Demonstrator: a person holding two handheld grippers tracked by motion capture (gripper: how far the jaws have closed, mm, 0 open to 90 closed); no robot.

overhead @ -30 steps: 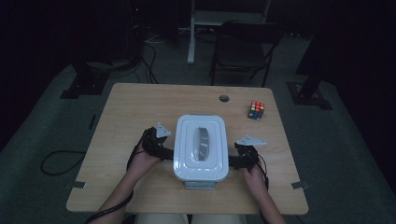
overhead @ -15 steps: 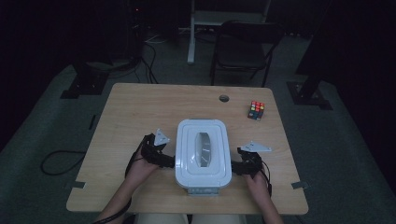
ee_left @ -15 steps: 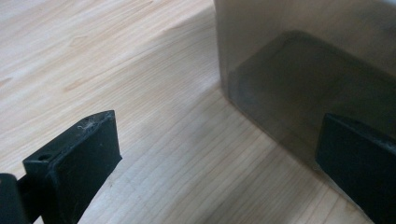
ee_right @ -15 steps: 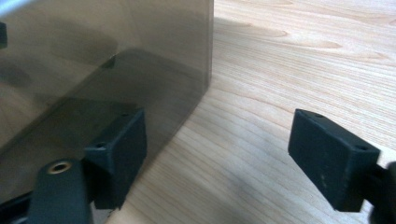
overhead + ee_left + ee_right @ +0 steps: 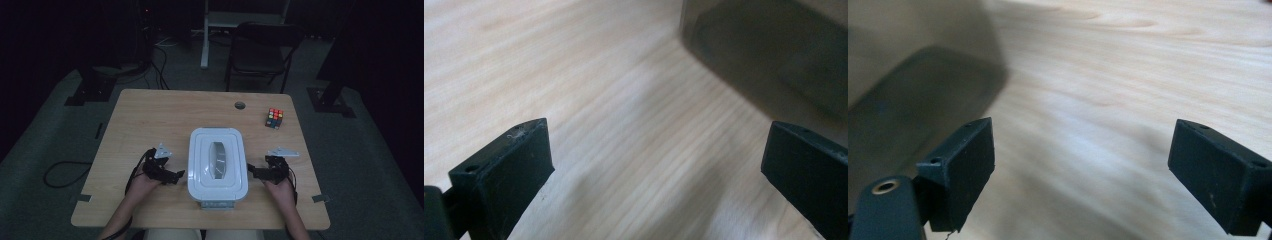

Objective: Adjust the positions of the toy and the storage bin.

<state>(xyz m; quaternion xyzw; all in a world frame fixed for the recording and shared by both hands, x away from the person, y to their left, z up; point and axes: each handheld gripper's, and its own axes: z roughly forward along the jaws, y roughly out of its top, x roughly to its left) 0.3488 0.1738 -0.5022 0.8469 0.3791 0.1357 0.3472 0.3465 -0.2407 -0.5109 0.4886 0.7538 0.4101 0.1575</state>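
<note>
Since a second ago we have drawn both grippers back from the white container (image 5: 218, 162), which now sits between them. Our left gripper (image 5: 179, 175) gapes wide just beside it; our right gripper (image 5: 250, 171) has just been opening, nothing between its jaws.

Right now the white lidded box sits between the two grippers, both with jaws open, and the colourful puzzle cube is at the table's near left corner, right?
Not quite. The puzzle cube sits toward the far right of the table, as the high view shows. The rest holds: the white box lies between the left gripper and right gripper, both open.
</note>
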